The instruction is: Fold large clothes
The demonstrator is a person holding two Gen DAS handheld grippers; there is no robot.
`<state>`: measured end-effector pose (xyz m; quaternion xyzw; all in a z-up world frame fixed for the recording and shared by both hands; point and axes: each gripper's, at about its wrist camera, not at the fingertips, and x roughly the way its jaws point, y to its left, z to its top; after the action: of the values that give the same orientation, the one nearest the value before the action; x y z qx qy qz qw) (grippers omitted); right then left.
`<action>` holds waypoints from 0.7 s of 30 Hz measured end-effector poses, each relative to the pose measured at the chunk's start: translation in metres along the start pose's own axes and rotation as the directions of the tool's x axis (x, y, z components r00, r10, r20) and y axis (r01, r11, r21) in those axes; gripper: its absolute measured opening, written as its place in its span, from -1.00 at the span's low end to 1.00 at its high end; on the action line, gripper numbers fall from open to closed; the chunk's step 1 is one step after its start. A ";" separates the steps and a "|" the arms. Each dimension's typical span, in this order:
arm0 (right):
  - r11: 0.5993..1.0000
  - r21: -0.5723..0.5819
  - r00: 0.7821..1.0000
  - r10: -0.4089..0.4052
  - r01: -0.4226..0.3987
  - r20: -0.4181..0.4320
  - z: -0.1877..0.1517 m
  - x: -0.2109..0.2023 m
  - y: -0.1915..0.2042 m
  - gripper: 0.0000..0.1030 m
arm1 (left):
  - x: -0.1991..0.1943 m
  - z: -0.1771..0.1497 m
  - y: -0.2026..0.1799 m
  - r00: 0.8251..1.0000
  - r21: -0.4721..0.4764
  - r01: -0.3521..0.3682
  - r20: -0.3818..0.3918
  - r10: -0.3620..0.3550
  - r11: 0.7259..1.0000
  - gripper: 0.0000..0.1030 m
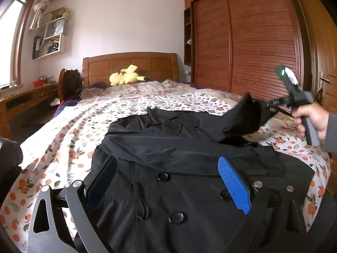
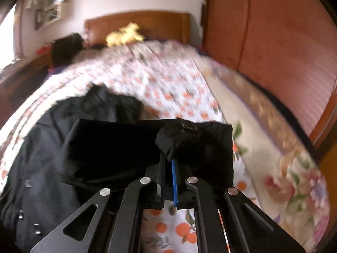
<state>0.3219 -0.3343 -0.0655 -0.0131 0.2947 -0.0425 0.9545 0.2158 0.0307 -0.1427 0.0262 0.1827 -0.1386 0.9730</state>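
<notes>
A black double-breasted coat [image 1: 168,147] lies spread on the bed's orange-print sheet [image 1: 69,139], collar toward the headboard. My left gripper [image 1: 166,181] is open, its blue pads wide apart just above the coat's buttoned front. My right gripper [image 2: 168,160] is shut on the coat's right sleeve [image 2: 147,145], near the cuff, and holds it lifted above the sheet. In the left wrist view the raised sleeve [image 1: 242,116] hangs from the right gripper [image 1: 267,105] at the right. The coat's body [image 2: 42,158] lies at the left of the right wrist view.
A yellow plush toy [image 1: 126,77] lies by the wooden headboard [image 1: 130,63]. A wooden sliding wardrobe [image 1: 248,42] stands close along the bed's right side. A desk [image 1: 25,99] and a chair [image 1: 69,84] stand at the left. A floral quilt [image 2: 284,168] lies along the bed's right edge.
</notes>
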 end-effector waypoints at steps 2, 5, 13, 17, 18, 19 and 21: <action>0.999 -0.041 0.999 0.025 -0.023 0.042 0.009 -0.022 0.016 -0.92 | -0.003 0.000 0.001 1.000 -0.005 0.003 0.001 -0.003 1.000 0.89; 0.994 -0.086 0.994 0.072 -0.065 0.078 0.017 -0.047 0.039 -0.92 | -0.009 -0.002 0.003 1.000 -0.003 -0.013 0.008 0.013 1.000 0.89; 0.966 -0.187 0.974 0.199 -0.177 0.106 0.019 -0.091 0.100 -0.91 | -0.027 -0.006 0.017 0.999 -0.006 -0.047 0.022 0.047 0.999 0.89; 0.947 -0.228 0.962 0.254 -0.227 0.099 0.015 -0.103 0.131 -0.91 | -0.036 -0.009 0.029 0.997 -0.020 -0.066 0.023 0.067 0.998 0.89; 0.942 -0.235 0.959 0.266 -0.238 0.096 0.015 -0.104 0.137 -0.91 | -0.038 -0.010 0.032 0.997 -0.022 -0.069 0.023 0.070 0.997 0.89; 0.938 -0.242 0.956 0.278 -0.249 0.093 0.014 -0.107 0.143 -0.91 | -0.040 -0.011 0.034 0.997 -0.024 -0.073 0.024 0.074 0.997 0.89; 0.928 -0.260 0.951 0.296 -0.266 0.086 0.013 -0.111 0.157 -0.90 | -0.045 -0.012 0.039 0.996 -0.030 -0.079 0.027 0.080 0.996 0.89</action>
<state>0.2495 -0.1677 -0.0005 -0.0912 0.2370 0.1325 0.9581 0.1824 0.0813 -0.1372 0.0177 0.1696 -0.0973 0.9805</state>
